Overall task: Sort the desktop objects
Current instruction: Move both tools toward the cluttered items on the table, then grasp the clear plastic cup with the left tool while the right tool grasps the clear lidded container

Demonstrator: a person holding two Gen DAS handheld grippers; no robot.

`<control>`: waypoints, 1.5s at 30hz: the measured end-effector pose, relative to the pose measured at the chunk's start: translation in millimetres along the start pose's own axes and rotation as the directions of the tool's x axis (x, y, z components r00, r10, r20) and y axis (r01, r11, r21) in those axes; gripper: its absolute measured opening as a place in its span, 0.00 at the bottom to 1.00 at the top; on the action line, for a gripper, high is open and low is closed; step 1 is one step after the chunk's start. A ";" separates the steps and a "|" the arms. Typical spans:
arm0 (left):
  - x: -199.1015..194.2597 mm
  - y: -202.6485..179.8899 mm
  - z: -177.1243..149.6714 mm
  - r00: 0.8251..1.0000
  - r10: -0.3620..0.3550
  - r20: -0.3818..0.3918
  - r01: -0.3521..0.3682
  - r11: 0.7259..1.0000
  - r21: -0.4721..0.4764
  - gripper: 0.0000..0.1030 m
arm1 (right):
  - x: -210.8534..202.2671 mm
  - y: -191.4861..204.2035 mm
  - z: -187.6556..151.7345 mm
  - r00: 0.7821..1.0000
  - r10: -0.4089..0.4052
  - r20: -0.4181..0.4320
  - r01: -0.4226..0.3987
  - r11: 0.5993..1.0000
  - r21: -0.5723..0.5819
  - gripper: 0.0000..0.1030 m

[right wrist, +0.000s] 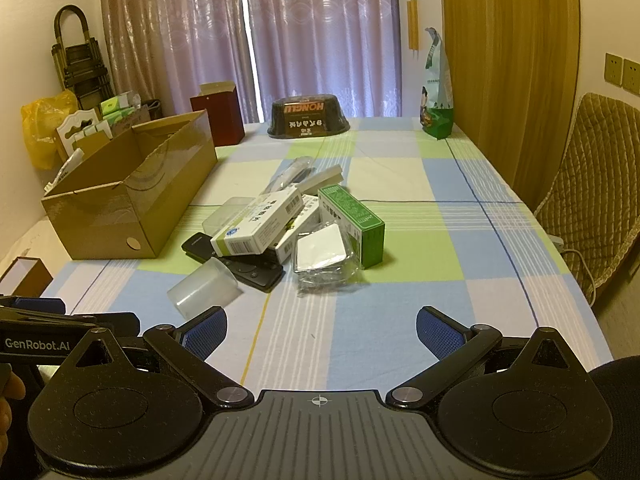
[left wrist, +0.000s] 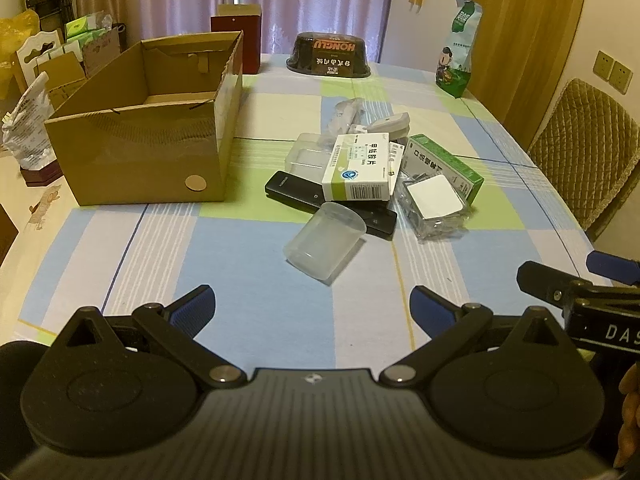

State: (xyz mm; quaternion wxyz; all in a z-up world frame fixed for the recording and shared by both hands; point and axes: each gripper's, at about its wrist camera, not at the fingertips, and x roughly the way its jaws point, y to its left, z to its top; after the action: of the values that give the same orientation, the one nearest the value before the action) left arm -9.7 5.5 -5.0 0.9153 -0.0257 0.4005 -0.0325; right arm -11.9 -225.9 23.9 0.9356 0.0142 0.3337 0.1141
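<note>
Hovering side by side above the near edge of the checked tabletop (left wrist: 248, 320), the left gripper (left wrist: 312, 308) and right gripper (right wrist: 320, 330) both have their fingers spread apart, holding nothing. Ahead lies a pile: clear cup (left wrist: 324, 242), white medicine box (left wrist: 358, 172), green box (left wrist: 444, 168), black remote (left wrist: 294, 190). An open cardboard box (left wrist: 140, 152) stands left of it.
</note>
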 end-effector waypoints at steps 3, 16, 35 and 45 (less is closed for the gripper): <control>-0.5 -0.8 -0.1 1.000 0.000 0.005 0.000 1.000 0.004 0.99 | 0.7 -0.2 1.4 1.000 0.003 0.002 -0.003 1.000 0.001 1.00; -0.2 0.0 11.5 0.999 -0.005 0.052 0.002 0.998 0.058 0.99 | 3.9 -16.0 18.1 0.999 -0.011 0.031 0.008 0.996 0.092 1.00; 64.2 9.2 32.8 1.000 -0.014 0.002 0.013 0.989 0.145 0.99 | 89.1 -16.6 30.8 0.999 -0.011 -0.038 0.008 0.997 -0.079 1.00; 103.8 7.4 34.1 0.999 -0.011 -0.047 0.022 0.970 0.244 0.99 | 142.3 -9.1 27.0 0.993 0.016 -0.119 -0.030 0.993 -0.115 0.99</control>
State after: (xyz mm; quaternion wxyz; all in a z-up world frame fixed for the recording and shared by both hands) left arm 85.9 5.3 -58.4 0.9019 0.0846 0.4139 -0.0895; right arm 113.8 -201.6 -44.4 0.9121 -0.0434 0.3810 0.1449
